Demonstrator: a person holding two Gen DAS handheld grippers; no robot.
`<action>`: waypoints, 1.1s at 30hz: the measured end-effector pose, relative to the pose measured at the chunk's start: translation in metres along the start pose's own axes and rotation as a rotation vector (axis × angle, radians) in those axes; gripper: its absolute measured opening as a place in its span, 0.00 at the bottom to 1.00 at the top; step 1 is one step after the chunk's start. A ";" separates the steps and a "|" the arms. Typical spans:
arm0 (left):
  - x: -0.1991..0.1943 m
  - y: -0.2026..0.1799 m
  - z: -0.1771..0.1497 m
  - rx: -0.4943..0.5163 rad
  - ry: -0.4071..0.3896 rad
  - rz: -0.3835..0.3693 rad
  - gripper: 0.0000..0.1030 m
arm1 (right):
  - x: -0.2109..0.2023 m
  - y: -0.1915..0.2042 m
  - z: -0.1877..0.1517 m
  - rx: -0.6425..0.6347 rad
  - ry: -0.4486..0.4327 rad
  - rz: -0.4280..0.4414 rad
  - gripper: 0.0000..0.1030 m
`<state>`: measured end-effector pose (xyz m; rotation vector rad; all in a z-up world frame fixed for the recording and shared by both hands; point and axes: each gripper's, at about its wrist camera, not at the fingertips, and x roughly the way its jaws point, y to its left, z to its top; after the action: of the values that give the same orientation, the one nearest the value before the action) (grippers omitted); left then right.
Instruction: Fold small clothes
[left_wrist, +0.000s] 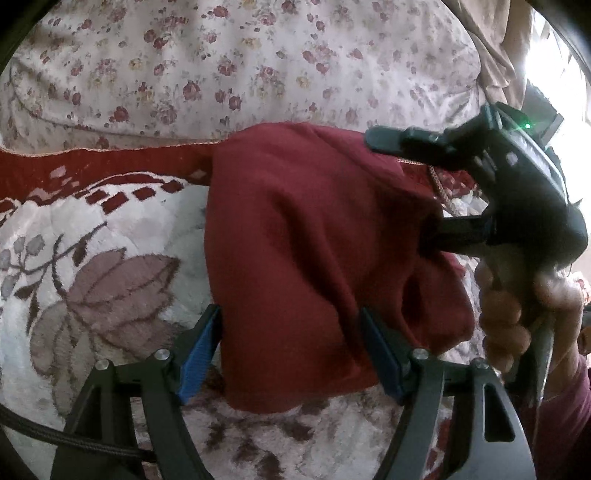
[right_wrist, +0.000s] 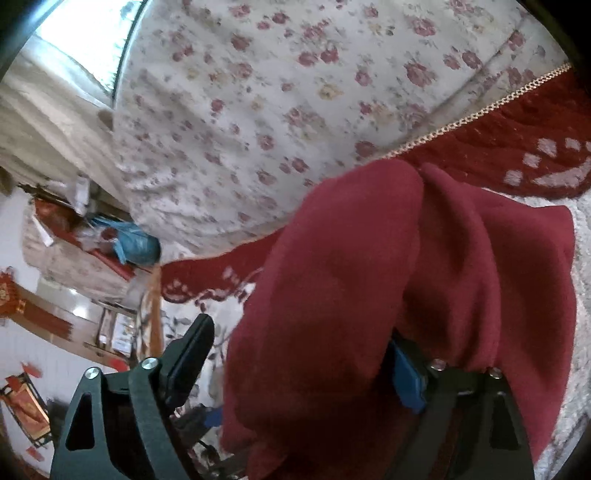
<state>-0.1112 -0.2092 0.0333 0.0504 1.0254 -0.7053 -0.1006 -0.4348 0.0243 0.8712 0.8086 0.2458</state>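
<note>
Left-wrist view, from left to right. A cream carpet (left_wrist: 92, 258) with a leaf motif and a dark red border covers the floor; behind it lies a floral bedcover (left_wrist: 221, 66). At centre a dark red garment (left_wrist: 314, 240) hangs in loose folds above the carpet, its lower edge passing between the blue pads of the left gripper (left_wrist: 291, 354). The jaws stand wide, with cloth between them but not pinched. At right the right gripper (left_wrist: 424, 192), held in the person's right hand (left_wrist: 517, 317), also has its jaws wide apart; one finger lies over the garment's top edge and the other is buried in a fold.

Right-wrist view. The right gripper (right_wrist: 295, 362) shows the garment (right_wrist: 388, 277) draped over its right-hand finger, the left-hand finger standing bare.

Handling. The garment appears to be soft, light knit that sags and bunches freely; it is neither fragile nor slippery. A hold at a hem corner or seam edge, one per gripper, would probably spread it best.

Writing. No brand, label or legible text is visible on the garment; small red wall ornaments at far left are too blurred to read.
</note>
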 end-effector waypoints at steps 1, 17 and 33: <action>0.000 -0.001 -0.001 0.002 -0.002 0.004 0.72 | 0.003 0.000 -0.001 -0.013 0.007 -0.016 0.89; -0.021 0.010 0.026 -0.052 -0.058 0.014 0.75 | -0.045 0.007 0.005 -0.300 -0.009 -0.326 0.33; 0.008 0.005 0.009 0.005 -0.009 0.067 0.79 | -0.086 0.052 -0.060 -0.438 -0.024 -0.395 0.54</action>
<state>-0.0984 -0.2127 0.0304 0.0853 1.0090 -0.6470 -0.1964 -0.4101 0.0868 0.2928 0.8451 0.0578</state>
